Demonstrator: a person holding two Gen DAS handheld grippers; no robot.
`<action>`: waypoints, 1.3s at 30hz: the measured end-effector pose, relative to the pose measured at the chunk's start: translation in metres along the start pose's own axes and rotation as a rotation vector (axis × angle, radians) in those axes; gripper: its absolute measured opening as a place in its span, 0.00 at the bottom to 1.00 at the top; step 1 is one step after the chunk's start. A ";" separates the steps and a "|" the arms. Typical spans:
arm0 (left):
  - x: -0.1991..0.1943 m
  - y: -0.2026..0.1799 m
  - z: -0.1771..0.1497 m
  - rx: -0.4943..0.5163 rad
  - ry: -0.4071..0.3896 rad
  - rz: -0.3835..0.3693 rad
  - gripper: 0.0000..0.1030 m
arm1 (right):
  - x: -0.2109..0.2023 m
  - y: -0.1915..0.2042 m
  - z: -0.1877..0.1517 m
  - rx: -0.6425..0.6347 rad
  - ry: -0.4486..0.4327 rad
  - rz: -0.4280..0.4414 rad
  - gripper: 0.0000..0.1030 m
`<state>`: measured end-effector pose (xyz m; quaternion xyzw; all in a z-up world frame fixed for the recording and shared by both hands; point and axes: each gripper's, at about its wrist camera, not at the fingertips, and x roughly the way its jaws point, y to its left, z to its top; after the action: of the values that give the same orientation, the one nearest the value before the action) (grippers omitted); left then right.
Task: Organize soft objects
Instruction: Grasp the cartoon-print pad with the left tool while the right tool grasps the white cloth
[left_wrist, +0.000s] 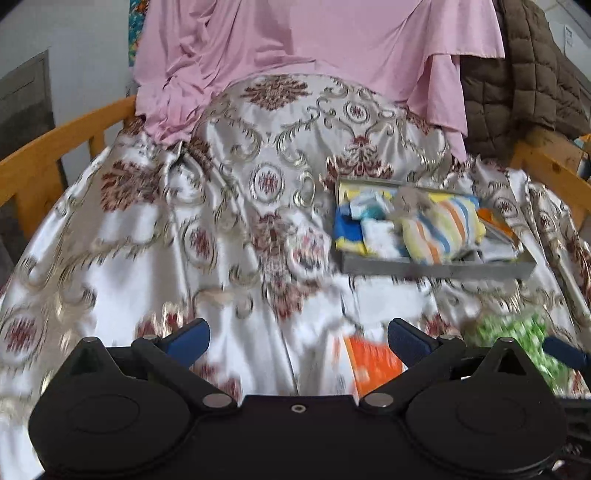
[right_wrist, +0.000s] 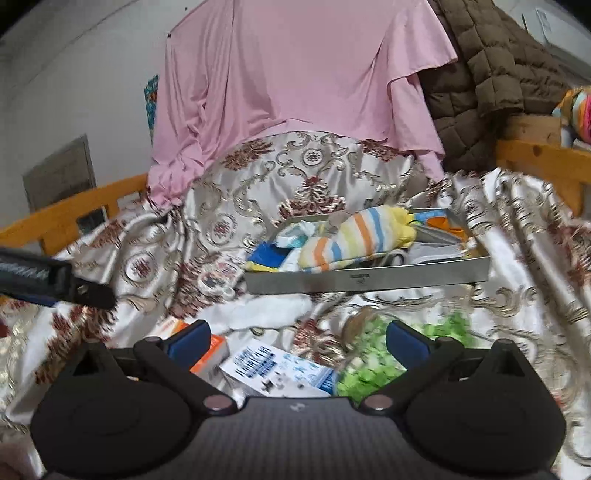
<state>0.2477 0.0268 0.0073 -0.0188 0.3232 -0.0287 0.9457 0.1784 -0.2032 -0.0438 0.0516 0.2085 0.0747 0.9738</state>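
A grey metal tray sits on the patterned satin cloth and holds a striped sock, a blue-and-yellow cloth and other small folded pieces. On the cloth in front of the tray lie a white cloth, an orange packet, a blue-and-white packet and a green-and-white soft item. My left gripper is open and empty above the cloth. My right gripper is open and empty above the packets.
The satin cloth covers a bed with orange wooden rails. A pink sheet and a brown quilted blanket hang behind. The left gripper's body shows at the right wrist view's left edge.
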 end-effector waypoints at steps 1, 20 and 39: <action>0.007 0.003 0.004 -0.002 -0.008 -0.005 0.99 | 0.004 -0.001 0.001 0.011 0.003 0.011 1.00; 0.141 0.036 0.039 0.013 -0.056 -0.228 0.99 | 0.133 0.028 0.026 -0.120 0.107 0.051 1.00; 0.202 0.045 0.038 -0.231 0.074 -0.421 0.77 | 0.171 0.018 0.017 -0.088 0.233 0.032 1.00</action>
<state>0.4320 0.0590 -0.0887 -0.1929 0.3477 -0.1885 0.8980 0.3373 -0.1582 -0.0936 0.0032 0.3157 0.1050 0.9430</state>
